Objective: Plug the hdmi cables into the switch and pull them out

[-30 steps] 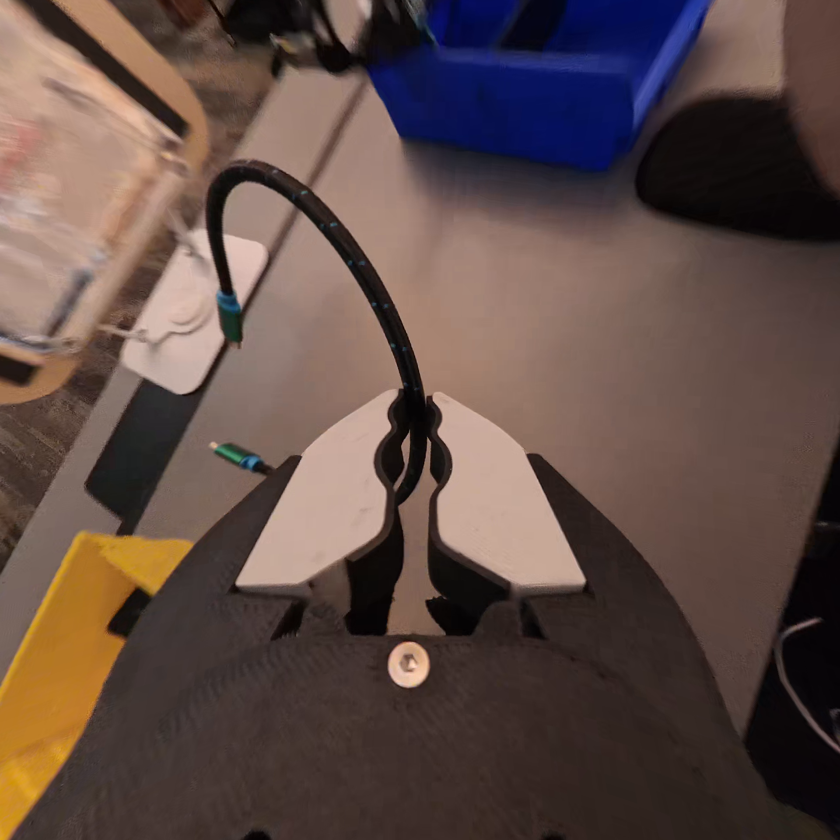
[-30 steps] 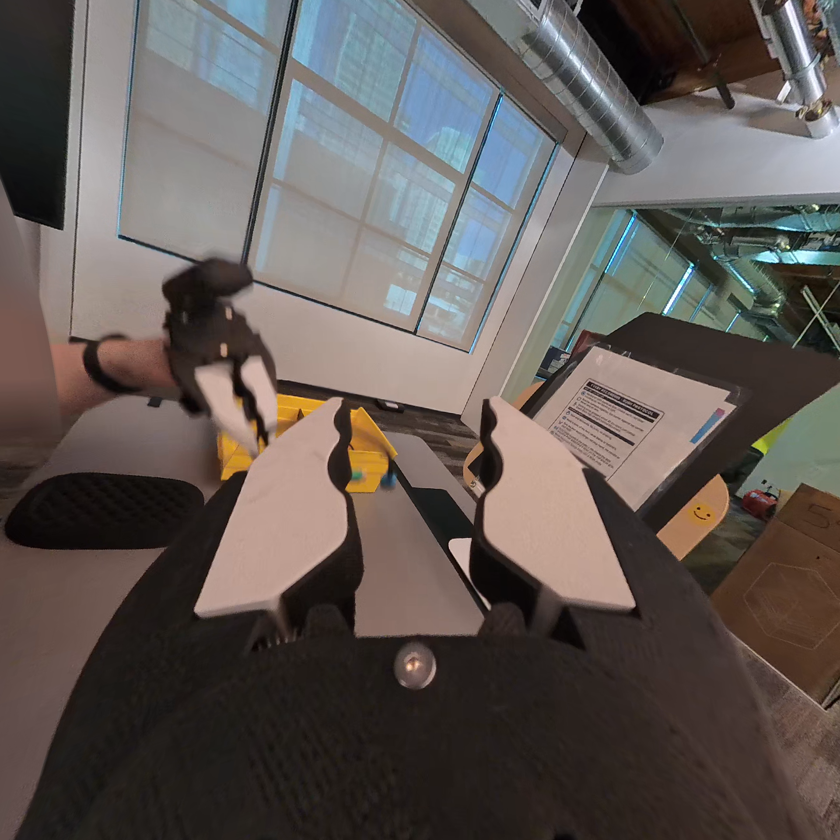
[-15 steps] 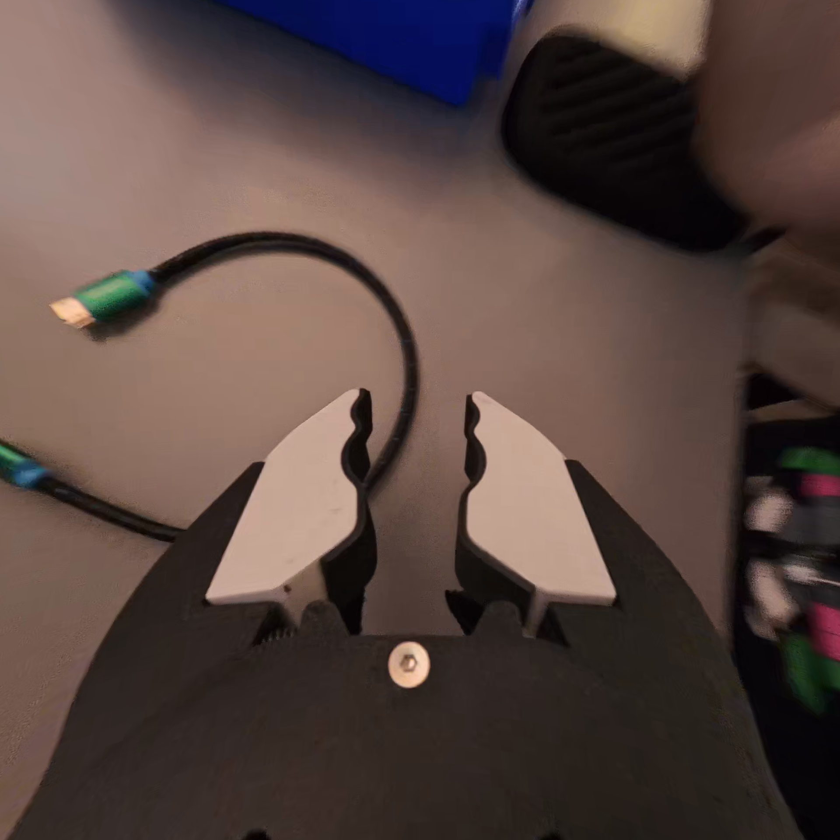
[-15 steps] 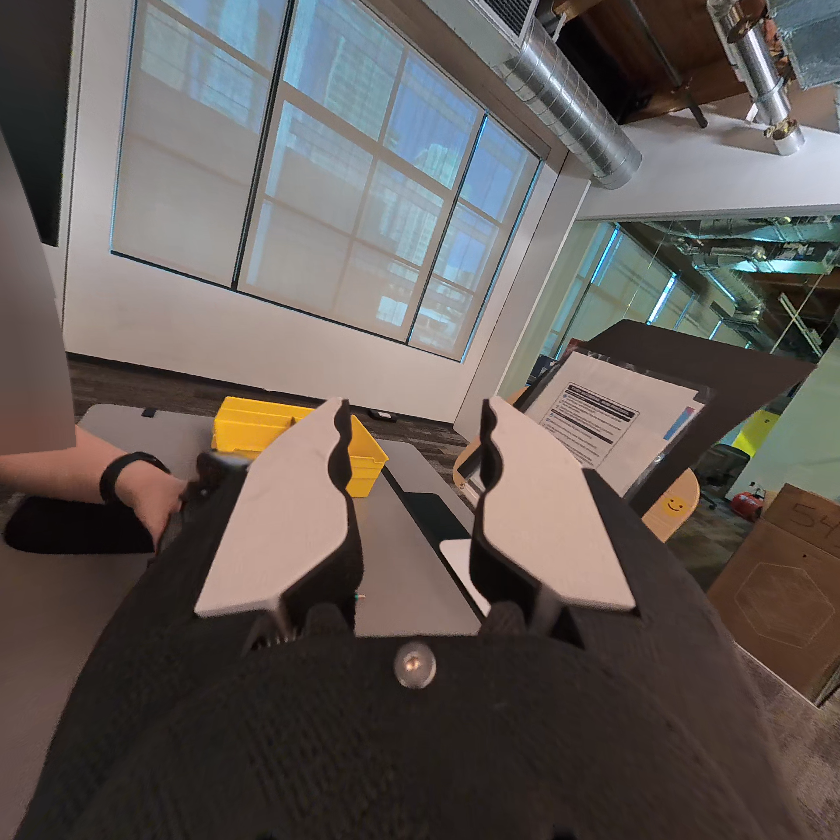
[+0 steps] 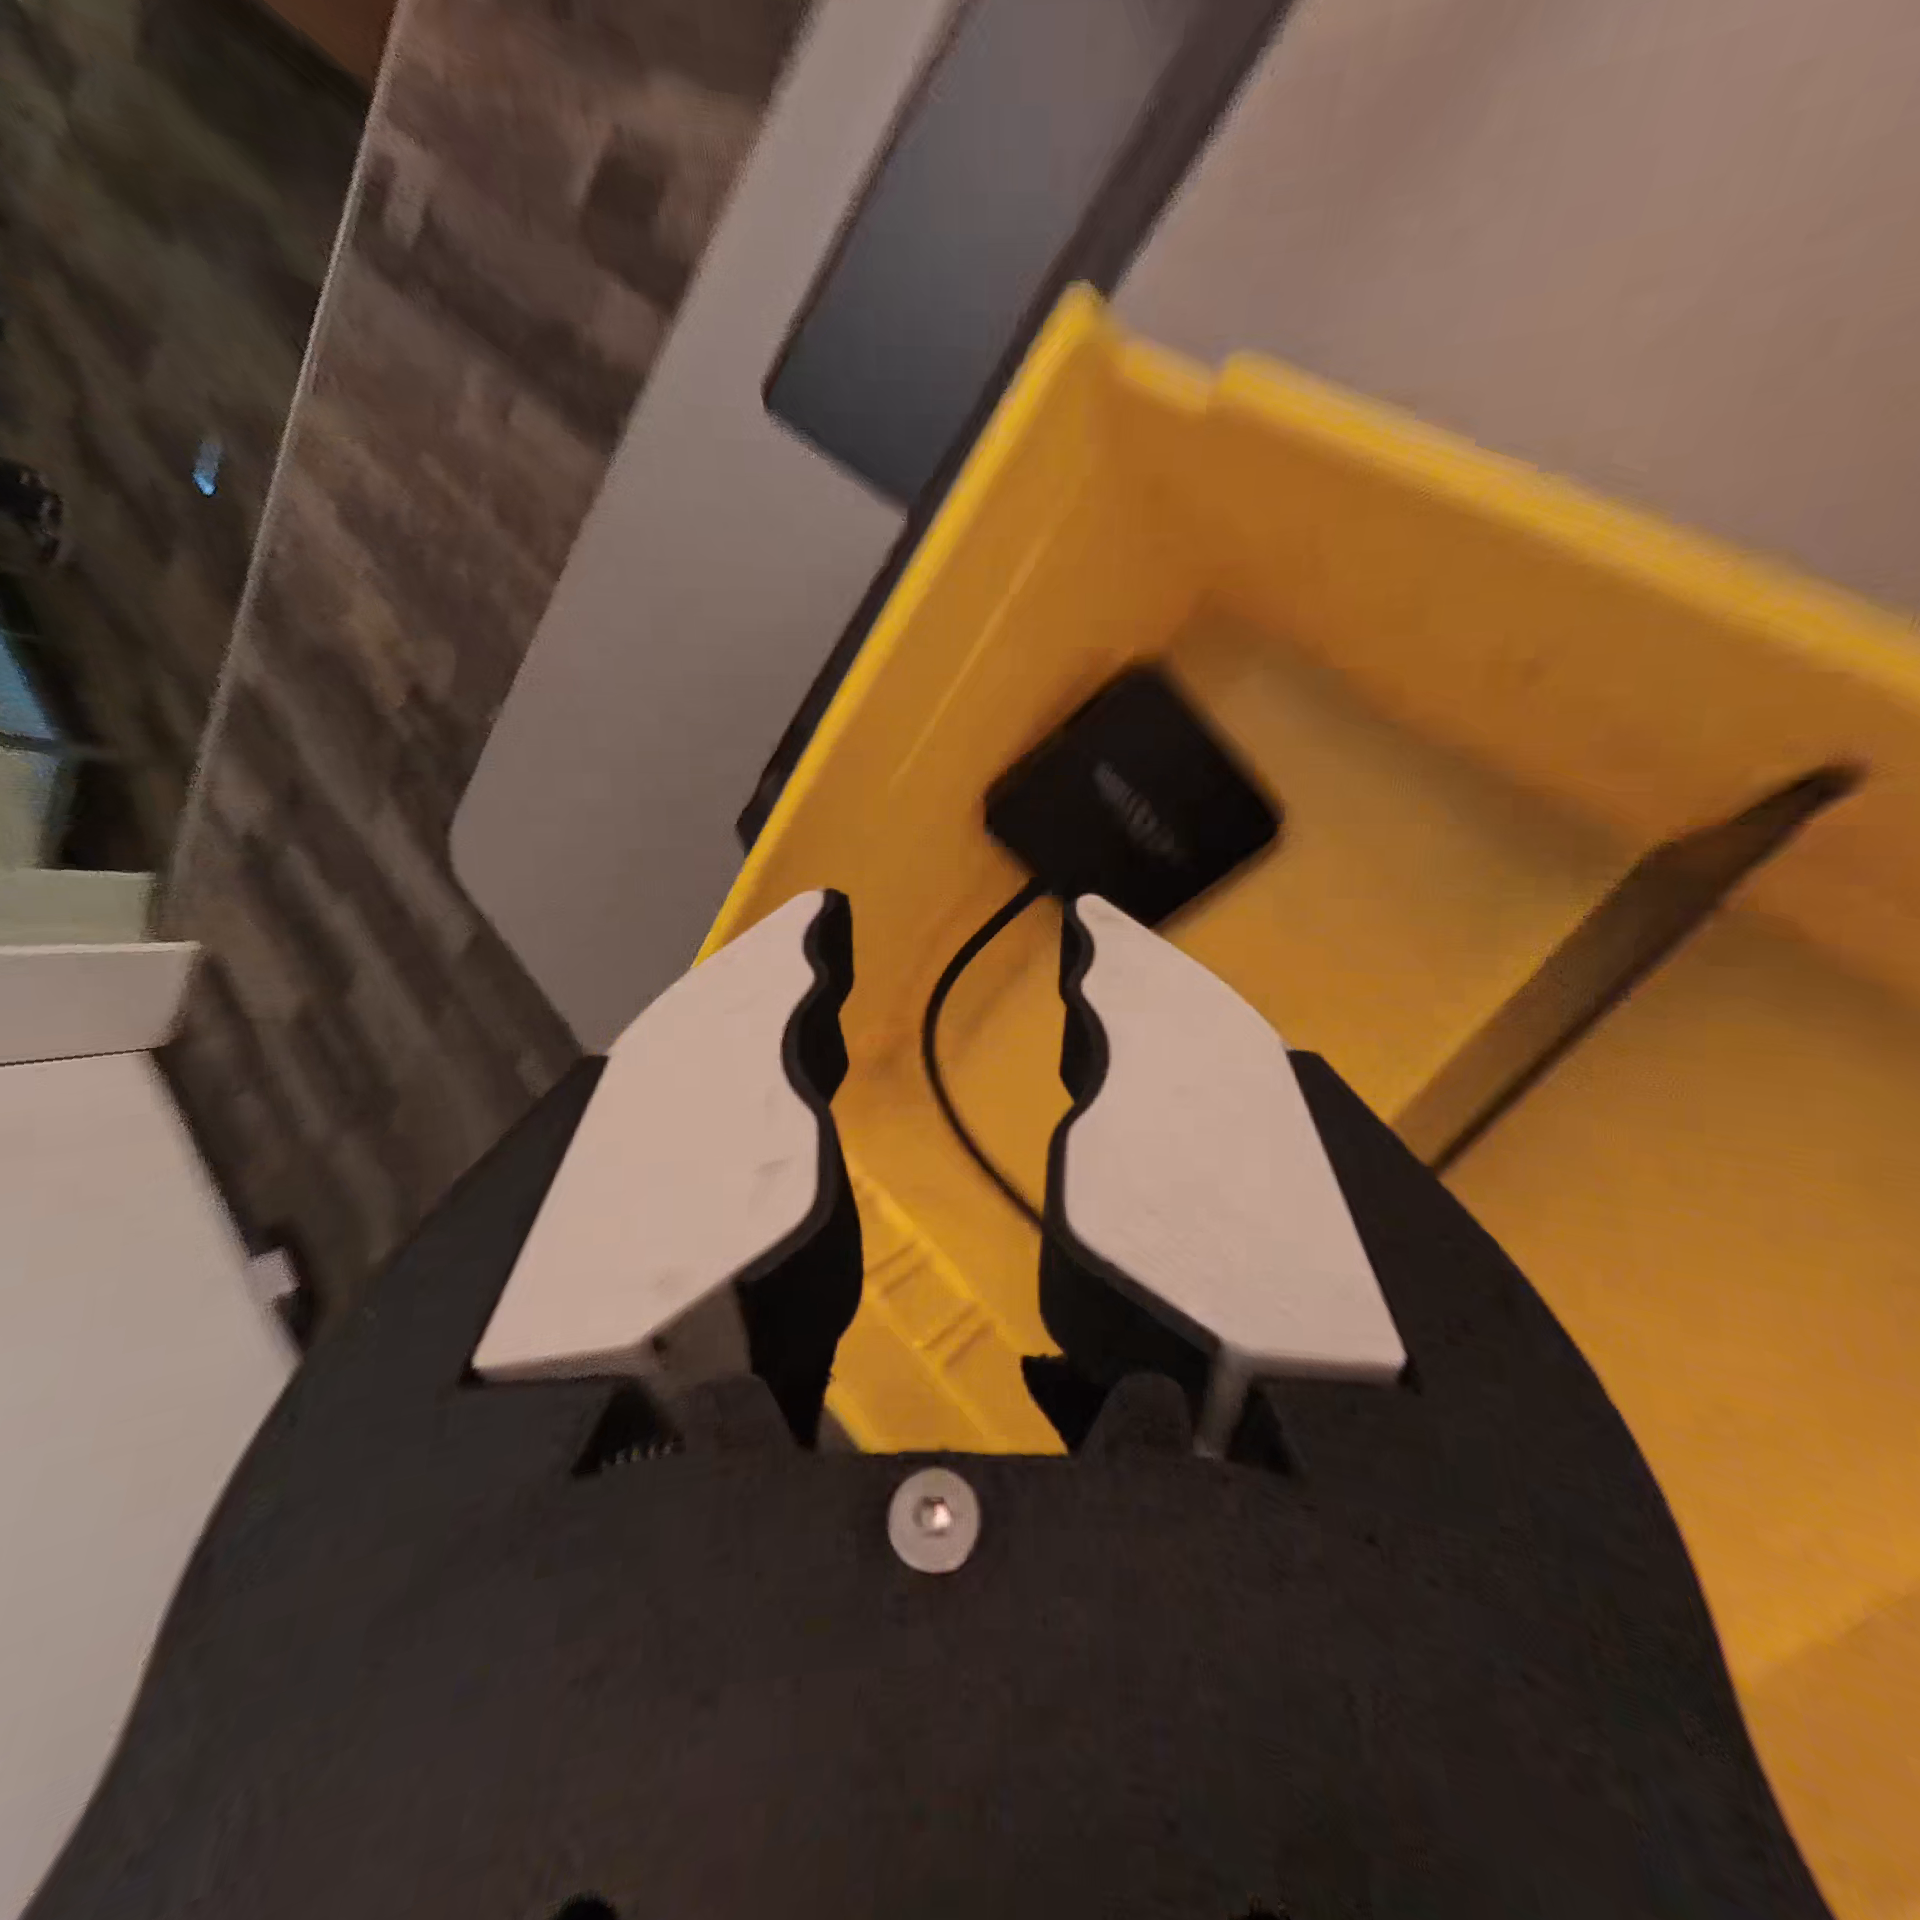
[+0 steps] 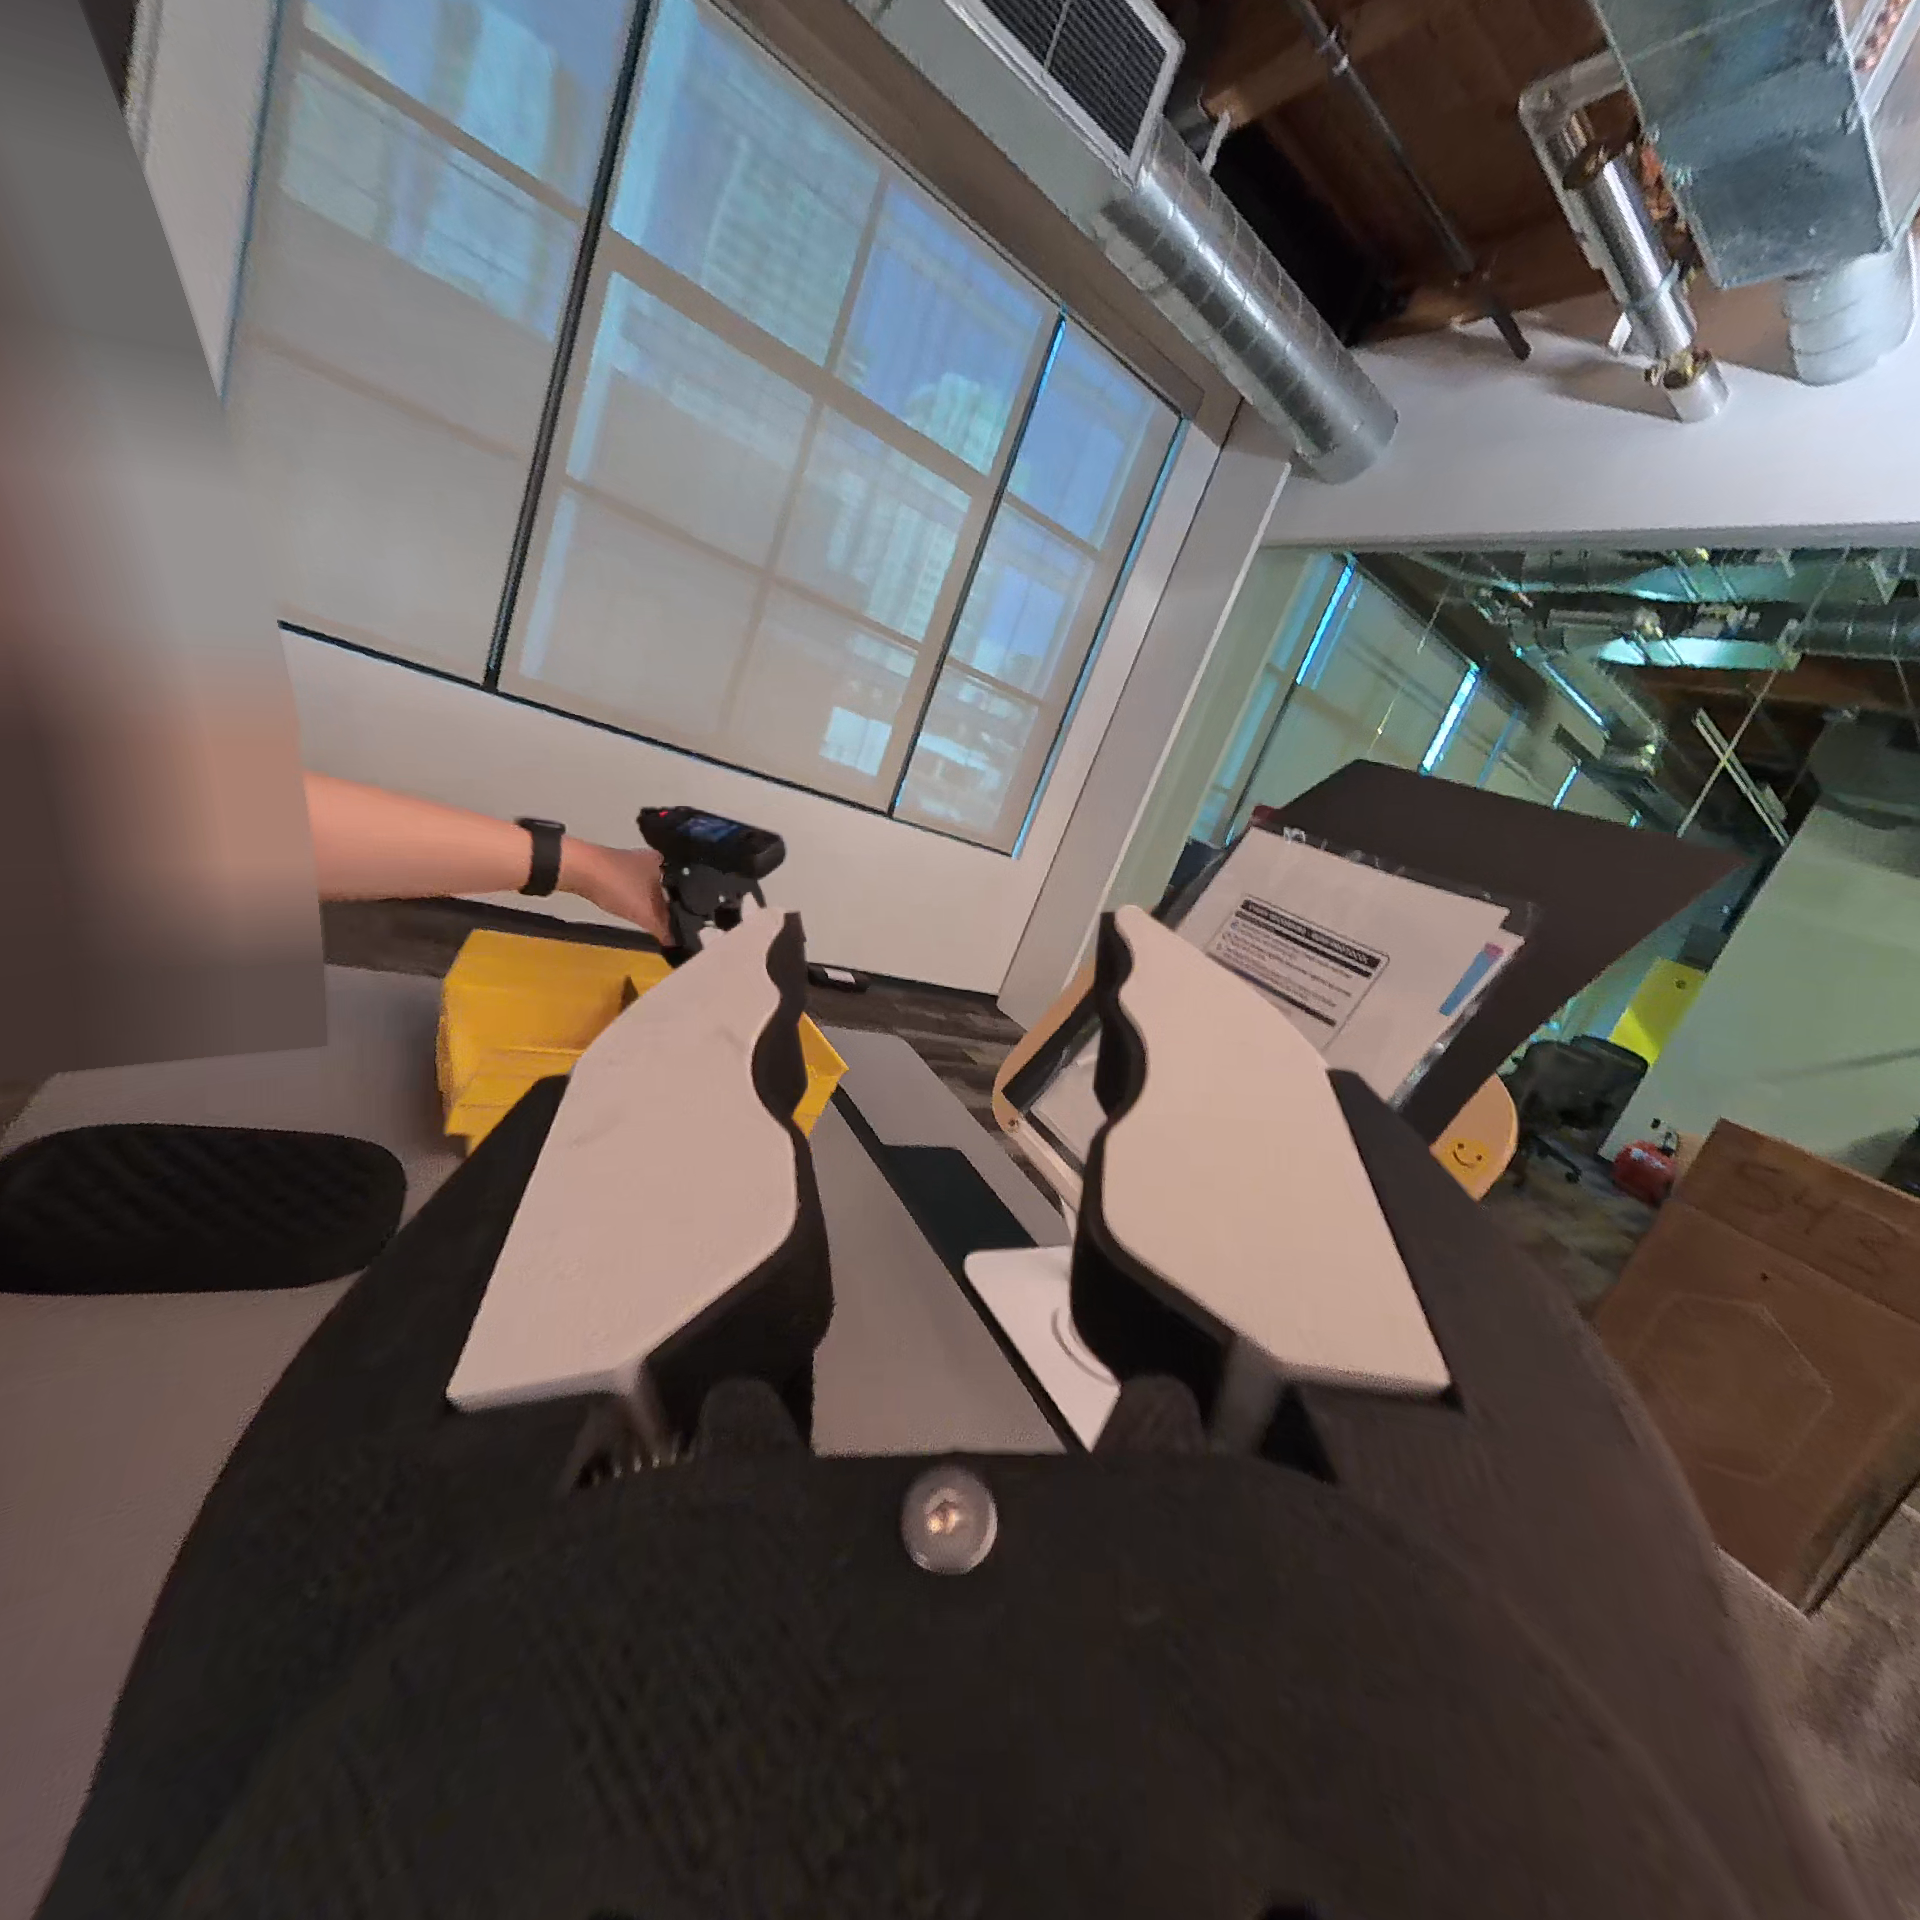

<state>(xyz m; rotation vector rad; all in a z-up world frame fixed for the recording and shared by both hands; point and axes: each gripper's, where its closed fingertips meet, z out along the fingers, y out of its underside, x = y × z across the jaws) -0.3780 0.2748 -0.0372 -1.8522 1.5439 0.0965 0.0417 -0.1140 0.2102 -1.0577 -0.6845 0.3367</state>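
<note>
My left gripper (image 5: 956, 909) is open and empty, held over the yellow bin (image 5: 1455, 582). A small black box, the switch (image 5: 1132, 800), lies in the bin's corner just beyond the fingertips, with a thin black cord (image 5: 951, 1049) curving back from it between my fingers. My right gripper (image 6: 951, 930) is open and empty, pointing up across the room from above the grey table (image 6: 125, 1392). The right wrist view shows the left gripper (image 6: 707, 883) held by a hand over the yellow bin (image 6: 520, 1029). The HDMI cables are out of view.
A black wrist pad (image 6: 187, 1205) lies on the table left of my right gripper. A white flat pad (image 6: 1023, 1309) and a dark inset strip (image 6: 956, 1184) sit toward the table's far side. A board with papers (image 6: 1351, 956) and a cardboard box (image 6: 1766, 1340) stand beyond. Spacing between my two grippers at the tips: around 65 cm.
My left gripper let go of the braided HDMI cable, which dropped onto the table, then swung left over the yellow bin. My right gripper stayed open and tilted a little.
</note>
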